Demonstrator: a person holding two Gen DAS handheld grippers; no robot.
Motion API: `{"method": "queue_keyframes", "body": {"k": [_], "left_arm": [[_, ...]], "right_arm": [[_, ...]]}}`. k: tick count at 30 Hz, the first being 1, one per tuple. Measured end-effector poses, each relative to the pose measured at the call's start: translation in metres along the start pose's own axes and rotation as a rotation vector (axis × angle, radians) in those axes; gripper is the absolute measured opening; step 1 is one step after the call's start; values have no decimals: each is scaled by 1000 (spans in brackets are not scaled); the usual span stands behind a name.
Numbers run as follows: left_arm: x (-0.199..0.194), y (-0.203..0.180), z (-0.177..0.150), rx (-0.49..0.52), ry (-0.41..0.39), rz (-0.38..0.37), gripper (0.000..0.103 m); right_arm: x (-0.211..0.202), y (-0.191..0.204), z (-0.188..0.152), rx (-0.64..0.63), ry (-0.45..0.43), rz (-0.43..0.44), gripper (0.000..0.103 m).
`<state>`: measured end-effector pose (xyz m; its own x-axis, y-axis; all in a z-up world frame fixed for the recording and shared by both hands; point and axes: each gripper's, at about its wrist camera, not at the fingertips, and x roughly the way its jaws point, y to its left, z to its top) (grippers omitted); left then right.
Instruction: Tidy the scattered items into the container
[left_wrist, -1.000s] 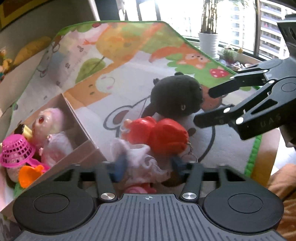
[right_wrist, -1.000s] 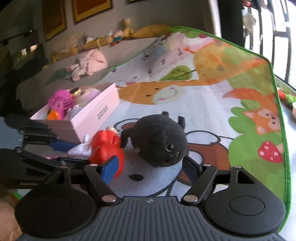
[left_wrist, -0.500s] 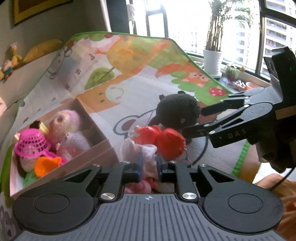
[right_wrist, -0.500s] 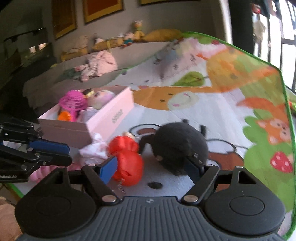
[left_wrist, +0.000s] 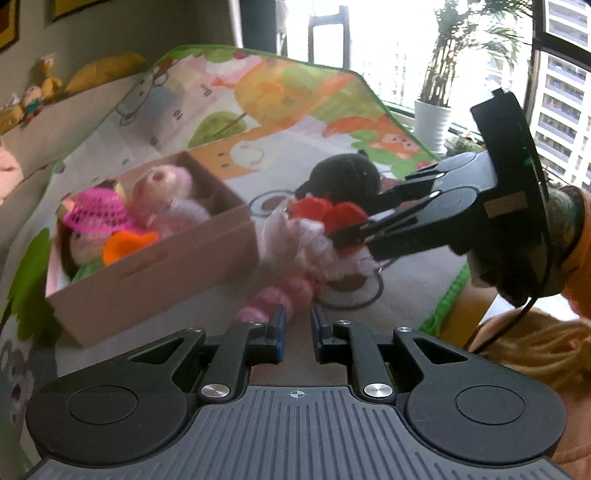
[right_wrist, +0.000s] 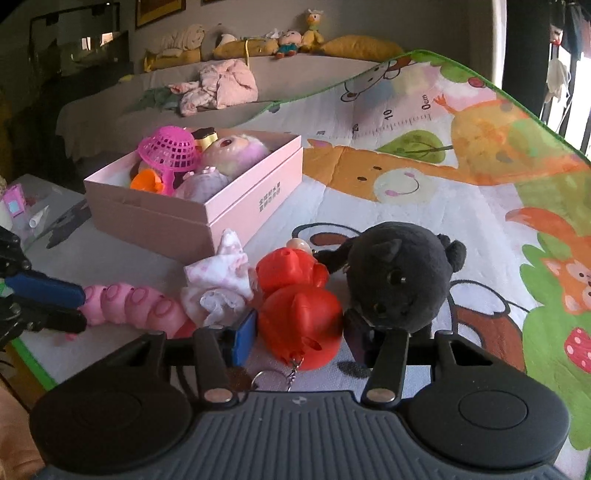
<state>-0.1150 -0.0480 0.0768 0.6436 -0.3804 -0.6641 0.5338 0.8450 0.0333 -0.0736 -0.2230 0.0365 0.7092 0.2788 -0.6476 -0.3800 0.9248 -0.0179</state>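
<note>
Play mat (right_wrist: 424, 155) spread flat, carrying everything

Pink box (right_wrist: 255, 192) toward far left of mat, open, already holding a pink basket (right_wrist: 168, 149), a round plush head and an orange piece; room left looks tight

Black plush toy (right_wrist: 400, 275) on the mat, touching the red toy on its right side; soft, light, likely to squash under a pinch, best taken across the round body

Red plastic toy (right_wrist: 299, 306) between black plush and white cloth; two rounded lobes, hard, smooth, probably slippery; keyring dangles at the near end. Best hold judged across the near lobe, at its widest part

White cloth bundle (right_wrist: 221, 284) just left of the red toy, limp, crumpled; would need a pinch on a fold

Pink segmented toy (right_wrist: 133, 304) lying beside the cloth, running toward the left gripper; looks rubbery, hold mid-body

Right gripper (right_wrist: 301, 338) about half open, fingers straddling the near lobe of the red toy; contact on both sides not certain, nothing lifted yet

Left gripper (left_wrist: 297, 332) nearly closed, small gap between fingers, nothing held; tip close to the end of the pink segmented toy
</note>
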Motion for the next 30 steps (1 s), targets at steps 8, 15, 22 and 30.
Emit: {"method": "queue_keyframes", "body": {"k": [8, 15, 22, 30], "left_arm": [[-6, 7, -8, -29, -15, 32, 17], [-1, -5, -4, 7, -20, 6, 18], [-8, 4, -7, -25, -52, 39, 11], [-10, -3, 3, -1, -40, 20, 11]], "right_arm": [[-18, 13, -11, -27, 29, 31, 51], [-24, 13, -12, -5, 26, 25, 51], [-36, 8, -18, 18, -10, 26, 51], [-31, 3, -17, 64, 33, 20, 51]]}}
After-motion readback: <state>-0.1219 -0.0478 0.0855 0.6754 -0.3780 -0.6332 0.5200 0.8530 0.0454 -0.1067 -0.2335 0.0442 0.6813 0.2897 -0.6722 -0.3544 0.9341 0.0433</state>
